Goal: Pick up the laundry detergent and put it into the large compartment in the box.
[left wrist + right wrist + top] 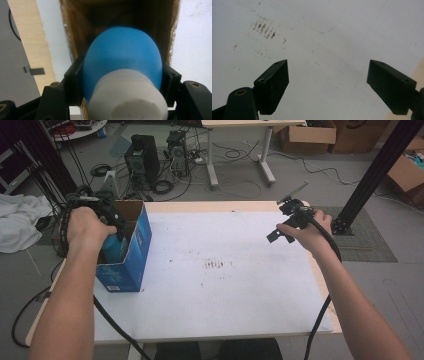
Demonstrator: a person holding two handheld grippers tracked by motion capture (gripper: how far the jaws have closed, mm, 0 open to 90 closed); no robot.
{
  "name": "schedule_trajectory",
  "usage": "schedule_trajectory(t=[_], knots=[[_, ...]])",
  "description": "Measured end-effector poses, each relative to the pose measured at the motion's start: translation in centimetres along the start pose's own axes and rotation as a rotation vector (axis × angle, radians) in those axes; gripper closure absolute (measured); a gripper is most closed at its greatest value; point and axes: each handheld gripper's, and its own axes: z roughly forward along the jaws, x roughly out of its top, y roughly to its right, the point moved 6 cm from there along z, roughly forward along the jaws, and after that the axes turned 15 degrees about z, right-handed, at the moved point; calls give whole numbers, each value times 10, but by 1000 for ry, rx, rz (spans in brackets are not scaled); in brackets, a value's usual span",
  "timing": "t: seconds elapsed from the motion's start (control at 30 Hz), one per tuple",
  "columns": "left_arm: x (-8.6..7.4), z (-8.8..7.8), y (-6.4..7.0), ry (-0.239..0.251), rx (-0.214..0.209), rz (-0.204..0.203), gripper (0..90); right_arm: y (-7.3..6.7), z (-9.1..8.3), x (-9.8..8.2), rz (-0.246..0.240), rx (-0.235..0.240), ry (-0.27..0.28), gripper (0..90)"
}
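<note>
One blue bottle [122, 57] with a white cap sits clamped between the left gripper's [122, 80] jaws, partly inside the open blue box [135, 250] at the table's [225, 290] left edge. Well apart, the right gripper [328, 82] hangs over the bare white tabletop, jaws wide open and holding nothing.

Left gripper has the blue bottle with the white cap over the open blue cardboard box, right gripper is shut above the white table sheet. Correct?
Not quite. The right gripper is open: the right gripper view shows its jaws standing wide apart with nothing between them above the white table sheet. The rest holds: the left gripper grips the blue bottle with the white cap over the open blue cardboard box.
</note>
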Motion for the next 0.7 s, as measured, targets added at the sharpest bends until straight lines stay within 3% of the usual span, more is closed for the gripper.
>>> schedule_trajectory(t=[0.37, 0.7], knots=[[0, 19, 0, -27, 4, 3, 381, 2, 1, -1, 3, -2, -1, 176], [-2, 27, 0, -40, 8, 1, 381, 2, 2, -2, 5, 0, -3, 176]])
